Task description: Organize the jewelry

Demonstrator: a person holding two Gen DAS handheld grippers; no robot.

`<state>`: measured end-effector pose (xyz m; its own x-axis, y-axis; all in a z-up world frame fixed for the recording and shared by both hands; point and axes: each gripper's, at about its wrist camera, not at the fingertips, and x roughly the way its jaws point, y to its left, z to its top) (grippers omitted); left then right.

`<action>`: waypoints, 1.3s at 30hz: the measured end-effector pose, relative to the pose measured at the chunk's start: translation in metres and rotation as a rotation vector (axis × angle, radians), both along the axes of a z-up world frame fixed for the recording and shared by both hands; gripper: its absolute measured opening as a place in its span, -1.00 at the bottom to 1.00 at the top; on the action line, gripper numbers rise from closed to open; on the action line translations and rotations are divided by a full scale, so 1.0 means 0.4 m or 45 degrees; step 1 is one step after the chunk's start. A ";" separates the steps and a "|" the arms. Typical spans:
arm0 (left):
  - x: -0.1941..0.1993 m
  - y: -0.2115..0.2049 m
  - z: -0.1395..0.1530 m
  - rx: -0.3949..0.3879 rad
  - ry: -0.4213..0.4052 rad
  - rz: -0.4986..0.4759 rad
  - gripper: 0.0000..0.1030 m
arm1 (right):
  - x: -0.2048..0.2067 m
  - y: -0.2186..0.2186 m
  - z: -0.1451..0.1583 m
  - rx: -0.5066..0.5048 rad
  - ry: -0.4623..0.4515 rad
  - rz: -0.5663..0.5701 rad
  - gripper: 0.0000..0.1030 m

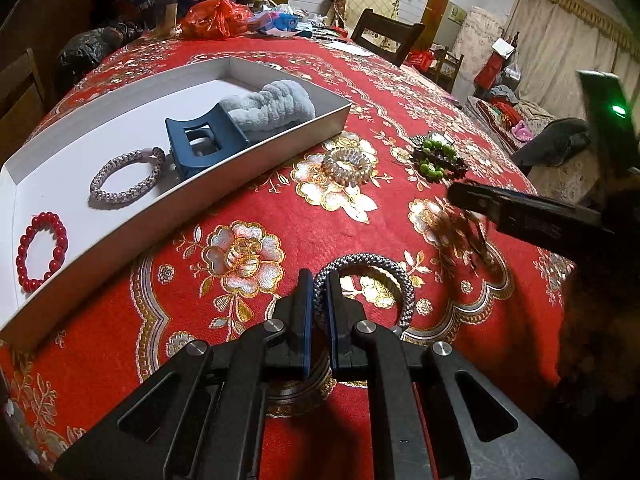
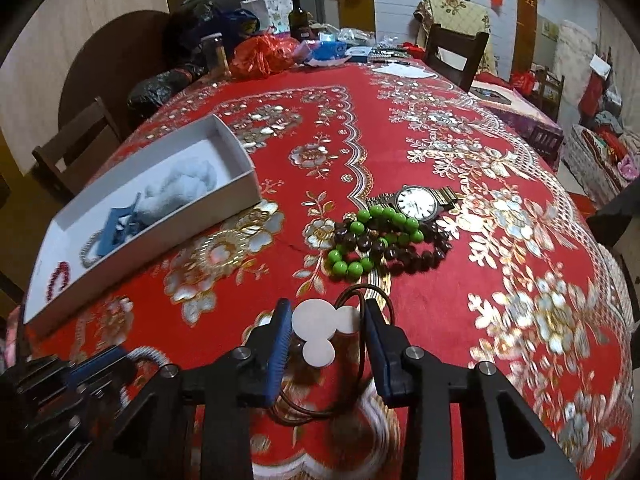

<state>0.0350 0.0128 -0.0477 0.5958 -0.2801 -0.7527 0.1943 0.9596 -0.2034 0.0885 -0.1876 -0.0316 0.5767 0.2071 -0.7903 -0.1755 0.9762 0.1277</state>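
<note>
My left claw point(image 1: 319, 292) is pinching the near side of a grey braided bracelet point(image 1: 366, 280), whose loop lies on the red desk point(image 1: 280, 208) just ahead of the pads. My right claw point(image 2: 326, 334) stands partly spread over a brown cord hair tie with white discs point(image 2: 320, 326); the discs sit between the blue pads point(image 2: 280, 332) and the cord loops by the right pad, but I cannot tell whether either pad touches it. The white box point(image 1: 256, 152) lies to the left, holding a red bead bracelet point(image 1: 42, 250), a silver braided bracelet point(image 1: 128, 178), a blue hair clip point(image 1: 204, 140) and a grey scrunchie point(image 1: 272, 106).
</note>
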 end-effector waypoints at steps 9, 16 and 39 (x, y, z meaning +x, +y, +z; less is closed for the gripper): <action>-0.001 0.000 0.001 0.004 -0.003 0.002 -0.91 | -0.073 0.007 0.023 0.028 -0.026 -0.004 -0.33; -0.001 -0.003 0.000 0.015 -0.007 0.004 -0.91 | -0.076 0.005 0.023 0.009 -0.037 -0.011 -0.33; -0.002 -0.003 0.000 0.015 -0.008 0.005 -0.91 | -0.077 0.008 0.030 -0.033 -0.067 -0.021 -0.33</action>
<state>0.0342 0.0115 -0.0478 0.6017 -0.2688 -0.7521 0.1916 0.9628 -0.1908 0.0577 -0.1843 -0.0197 0.6206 0.1773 -0.7638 -0.1653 0.9818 0.0936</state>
